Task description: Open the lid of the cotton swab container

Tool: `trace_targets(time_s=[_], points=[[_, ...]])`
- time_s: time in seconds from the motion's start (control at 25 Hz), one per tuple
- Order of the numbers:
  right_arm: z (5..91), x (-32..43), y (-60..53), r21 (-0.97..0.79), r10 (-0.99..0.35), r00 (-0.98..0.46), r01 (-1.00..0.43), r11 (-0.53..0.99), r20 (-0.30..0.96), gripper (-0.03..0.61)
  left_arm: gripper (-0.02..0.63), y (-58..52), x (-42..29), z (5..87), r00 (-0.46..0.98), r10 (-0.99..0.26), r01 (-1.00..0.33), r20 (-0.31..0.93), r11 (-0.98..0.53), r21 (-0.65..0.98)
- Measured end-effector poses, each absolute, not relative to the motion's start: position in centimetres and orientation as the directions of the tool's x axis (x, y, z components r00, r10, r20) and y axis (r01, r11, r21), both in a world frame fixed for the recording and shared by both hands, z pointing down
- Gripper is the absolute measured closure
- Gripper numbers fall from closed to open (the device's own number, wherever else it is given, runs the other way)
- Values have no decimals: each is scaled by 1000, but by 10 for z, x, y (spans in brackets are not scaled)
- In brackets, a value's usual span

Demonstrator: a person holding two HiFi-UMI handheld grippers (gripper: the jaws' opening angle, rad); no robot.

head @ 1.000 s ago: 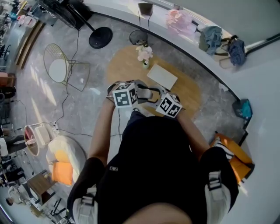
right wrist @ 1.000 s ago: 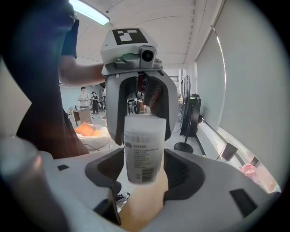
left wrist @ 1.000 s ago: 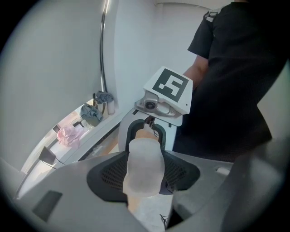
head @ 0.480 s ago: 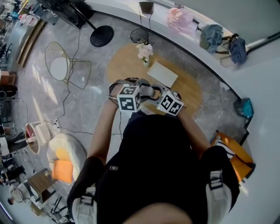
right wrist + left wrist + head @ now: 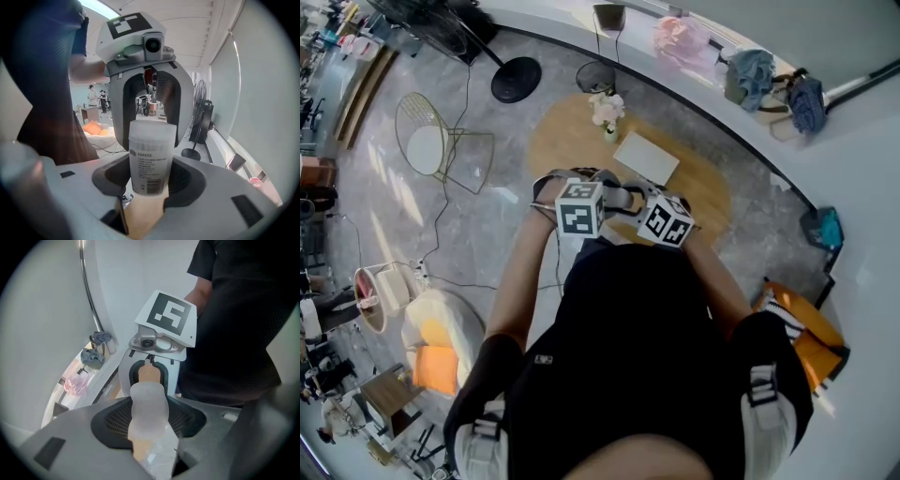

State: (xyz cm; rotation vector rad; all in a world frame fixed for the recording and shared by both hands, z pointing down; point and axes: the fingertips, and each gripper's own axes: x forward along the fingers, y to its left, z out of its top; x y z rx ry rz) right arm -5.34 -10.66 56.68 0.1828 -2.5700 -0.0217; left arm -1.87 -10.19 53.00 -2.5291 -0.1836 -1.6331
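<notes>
Cotton swab container (image 5: pixel 149 159) is up in the air over the near edge of the table (image 5: pixel 712 202), between the two grippers, which face each other. Head view hides it under the marker cubes (image 5: pixel 579 208), so we only get it from the gripper views. Right gripper (image 5: pixel 149 180) pinches the labelled body, and its jaws cut off the base. Left gripper (image 5: pixel 149 420) jaws are closing on the other end, pads at its sides. In that view it's a blurred frosted shape and we can't make out the lid seam. The person's torso (image 5: pixel 628 356) is close behind both grippers; the open room is out over the table. On the table's far half: white board (image 5: pixel 646 157), flower vase (image 5: pixel 608 117). Beyond the table: bin (image 5: pixel 596 77), fan base (image 5: pixel 515 80). Left of the table: wire chair (image 5: pixel 441 145).
</notes>
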Motion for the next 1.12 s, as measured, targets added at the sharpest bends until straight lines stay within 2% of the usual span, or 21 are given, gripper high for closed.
trace_targets(time_s=[0.2, 0.4, 0.64, 1.12], points=[[575, -53, -101, 121, -132, -796, -75, 990, 591, 385, 410, -92, -23, 533, 397, 111, 180, 911, -983, 42], [575, -57, -99, 108, -112, -807, -60, 992, 580, 385, 408, -90, -28, 534, 402, 155, 173, 902, -981, 91], [570, -54, -103, 105, -119, -818, -72, 992, 562, 384, 402, -98, -26, 521, 481, 157, 169, 863, -982, 85], [556, -50, -110, 34, -121, -862, -120, 992, 492, 383, 400, -116, -22, 490, 669, 108, 65, 735, -994, 87]])
